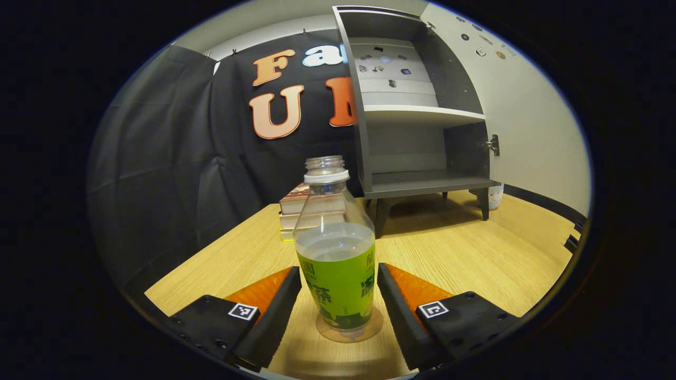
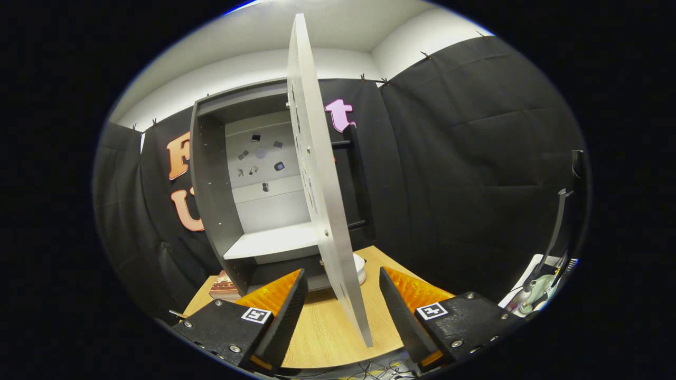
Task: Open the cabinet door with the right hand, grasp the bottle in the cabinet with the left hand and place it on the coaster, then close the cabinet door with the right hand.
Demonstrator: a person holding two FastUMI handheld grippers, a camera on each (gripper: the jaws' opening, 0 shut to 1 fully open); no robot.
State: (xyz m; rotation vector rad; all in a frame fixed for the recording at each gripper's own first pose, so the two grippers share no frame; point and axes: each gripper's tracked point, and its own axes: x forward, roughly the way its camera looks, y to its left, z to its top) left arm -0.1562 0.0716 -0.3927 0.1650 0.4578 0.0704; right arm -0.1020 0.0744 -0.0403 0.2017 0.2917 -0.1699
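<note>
- Standing upright on a round translucent coaster (image 1: 367, 328) on the wooden tabletop (image 1: 465, 253), the clear uncapped bottle (image 1: 335, 248) with a green label is partly filled with pale liquid.
- The left gripper (image 1: 339, 295) has its jaws spread wide, one finger on each side of the bottle's lower half; a narrow gap shows on both sides, so neither finger presses on it.
- Behind the bottle lies a small stack of books (image 1: 297, 208), and past that the grey cabinet (image 1: 417, 113) stands on short legs, its two shelves bare and its door (image 1: 528, 121) swung fully open to the right.
- In the right gripper view, the cabinet door (image 2: 322, 190) is seen edge-on, its lower edge sitting between the fingers of the right gripper (image 2: 342, 301).
- Those jaws are wide apart; the door runs through the gap without either finger clearly touching it.
- A white round object (image 2: 360, 268) sits on the table just behind the door, too hidden to identify.
</note>
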